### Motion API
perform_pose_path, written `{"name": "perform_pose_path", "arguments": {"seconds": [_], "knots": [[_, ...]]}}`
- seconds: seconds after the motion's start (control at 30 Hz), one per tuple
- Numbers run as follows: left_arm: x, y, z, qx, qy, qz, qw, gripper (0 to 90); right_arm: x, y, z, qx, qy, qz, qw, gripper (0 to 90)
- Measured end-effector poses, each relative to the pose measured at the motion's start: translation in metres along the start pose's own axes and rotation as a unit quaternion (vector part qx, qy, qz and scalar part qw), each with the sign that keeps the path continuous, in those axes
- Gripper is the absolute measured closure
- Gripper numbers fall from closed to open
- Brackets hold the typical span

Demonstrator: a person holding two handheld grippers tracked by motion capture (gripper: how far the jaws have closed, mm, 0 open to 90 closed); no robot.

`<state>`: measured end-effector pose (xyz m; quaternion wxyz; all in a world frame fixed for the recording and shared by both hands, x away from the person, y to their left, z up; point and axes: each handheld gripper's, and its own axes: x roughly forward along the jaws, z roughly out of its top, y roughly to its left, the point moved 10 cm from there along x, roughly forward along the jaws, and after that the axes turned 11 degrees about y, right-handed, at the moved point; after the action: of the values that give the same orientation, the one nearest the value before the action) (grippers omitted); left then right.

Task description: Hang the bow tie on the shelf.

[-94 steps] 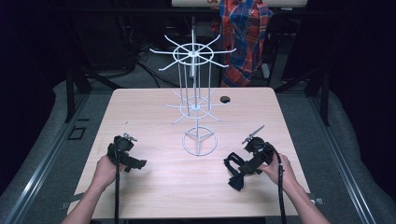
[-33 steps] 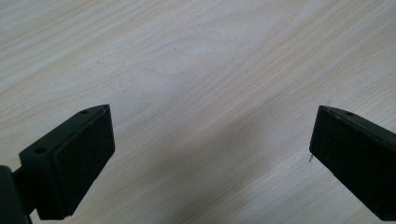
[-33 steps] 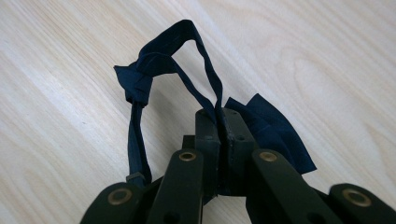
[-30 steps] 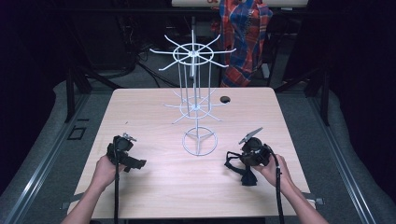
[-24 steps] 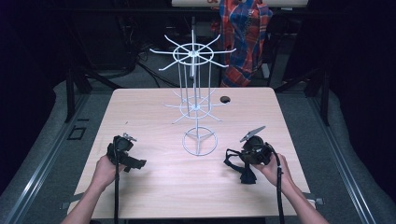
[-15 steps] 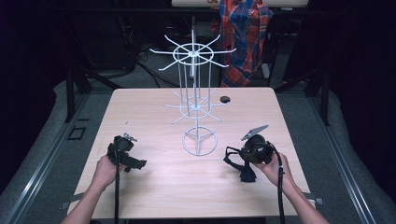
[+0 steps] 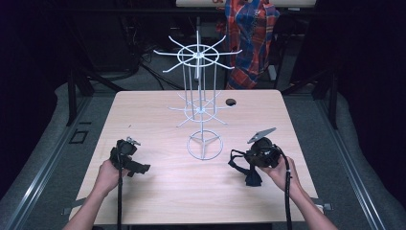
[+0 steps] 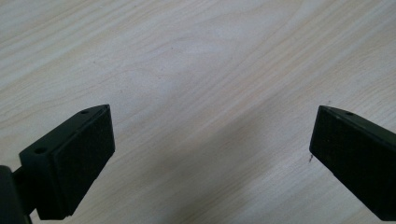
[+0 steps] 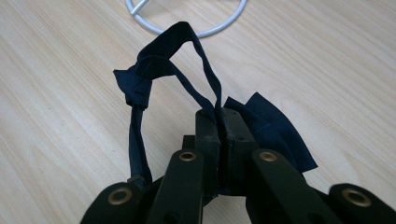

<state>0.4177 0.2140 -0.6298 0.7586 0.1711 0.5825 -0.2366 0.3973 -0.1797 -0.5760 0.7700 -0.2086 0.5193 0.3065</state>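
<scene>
Table [image 7: 158, 110]: pale wood top, carrying everything below.
Wire rack [image 7: 197, 81]: white, upright near the table's middle; spoked rings on a thin post, ring-shaped foot [image 9: 187, 18] lying flat on the wood.
Right gripper [image 7: 250, 162]: held at the table's right side by the person's right hand [image 7: 280, 170]; jaws pressed together, pinching a dark strap.
Left gripper [image 8: 210, 144]: held at the table's left side by the left hand [image 7: 109, 175]; jaws standing wide apart, bare wood between them.
Dark strap [image 9: 154, 65]: navy fabric, knotted, looping up from the closed jaws, just short of the rack's foot.
Black disc [image 7: 231, 101]: small, on the far side of the table.
</scene>
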Motion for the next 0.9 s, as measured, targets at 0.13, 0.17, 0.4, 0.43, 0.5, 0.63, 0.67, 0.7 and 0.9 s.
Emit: {"name": "perform_pose_path", "arguments": {"seconds": [0.13,0.17,0.4,0.43,0.5,0.63,0.67,0.7,0.9], "knots": [[0.0,0.0,-0.001,0.001,-0.001,0.001,1.0,0.1,-0.003,0.001,0.004,-0.002,-0.012,0.001,0.9999,86.5],[0.0,0.001,-0.001,0.001,-0.001,0.0,1.0,0.1,-0.006,0.002,0.004,-0.003,-0.009,-0.001,1.0,86.5],[-0.001,-0.001,-0.001,0.003,0.0,0.001,1.0,0.1,-0.016,0.009,0.013,-0.013,-0.023,-0.001,0.9996,86.4],[-0.001,-0.001,-0.001,0.003,0.0,0.0,1.0,0.1,-0.017,0.01,0.014,-0.014,-0.026,-0.002,0.9996,86.5],[-0.001,-0.001,-0.001,0.002,-0.001,0.001,1.0,0.1,-0.019,0.012,0.017,-0.014,-0.029,-0.003,0.9995,86.5],[-0.001,0.001,-0.001,-0.002,-0.001,0.002,1.0,0.1,-0.023,0.012,0.02,-0.016,-0.032,-0.003,0.9993,86.5],[-0.001,0.001,-0.001,-0.001,-0.002,0.003,1.0,0.1,-0.024,0.012,0.021,-0.015,-0.035,-0.003,0.9993,86.4],[-0.001,0.001,-0.001,-0.001,-0.001,0.002,1.0,0.1,-0.025,0.012,0.022,-0.013,-0.039,-0.002,0.9992,86.5],[-0.001,0.0,-0.001,0.0,0.0,0.002,1.0,0.1,-0.031,0.01,0.026,-0.009,-0.048,-0.003,0.9988,86.4]]}}
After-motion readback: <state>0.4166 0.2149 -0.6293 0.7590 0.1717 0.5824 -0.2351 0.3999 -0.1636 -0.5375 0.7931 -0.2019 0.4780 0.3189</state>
